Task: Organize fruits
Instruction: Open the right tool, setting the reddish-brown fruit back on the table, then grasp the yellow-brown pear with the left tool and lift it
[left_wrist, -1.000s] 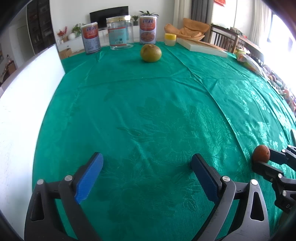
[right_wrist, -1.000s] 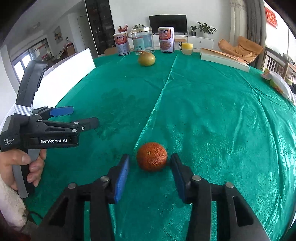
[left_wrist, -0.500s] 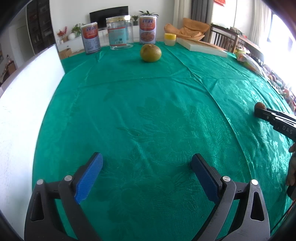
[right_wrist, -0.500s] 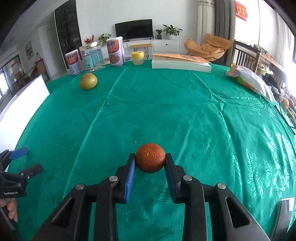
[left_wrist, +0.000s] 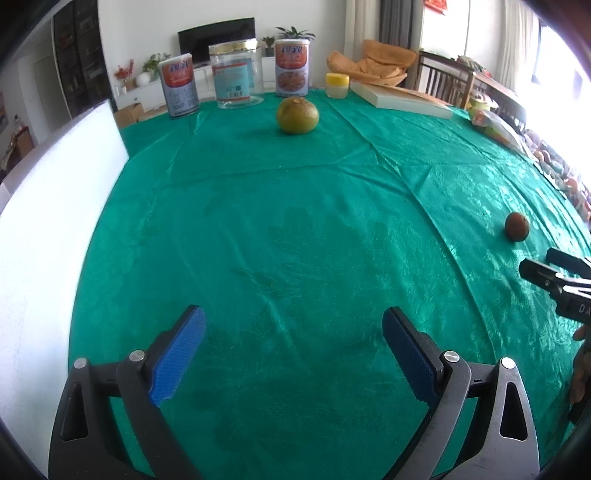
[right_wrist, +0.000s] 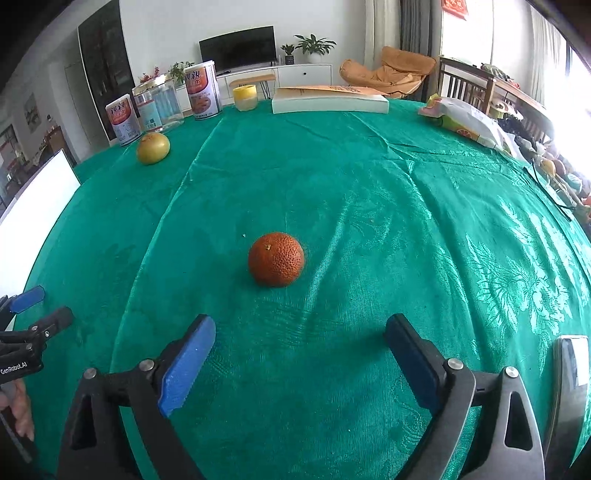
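A small dark-orange tangerine (right_wrist: 276, 259) rests on the green tablecloth (right_wrist: 369, 221), free, a short way ahead of my right gripper (right_wrist: 299, 343). The jaws of that gripper are opening and stand wide, with nothing between them. In the left wrist view the same tangerine (left_wrist: 516, 226) lies at the far right, just beyond the right gripper's fingertips (left_wrist: 532, 267). A larger yellow-green citrus fruit (left_wrist: 297, 115) sits far back near the cans; the right wrist view shows this citrus fruit (right_wrist: 153, 147) at the back left. My left gripper (left_wrist: 293, 334) is open over bare cloth.
Two printed cans (left_wrist: 176, 89) and a clear jar (left_wrist: 234, 81) line the far edge, with a yellow-lidded pot (left_wrist: 337, 85) and a flat white box (left_wrist: 400, 100). A white board (left_wrist: 40, 229) stands along the left. A fruit bag (right_wrist: 469, 123) lies at the right.
The right gripper carried the tangerine to the right, set it on the cloth and opened, drawing back from it. The left gripper stayed still and open.
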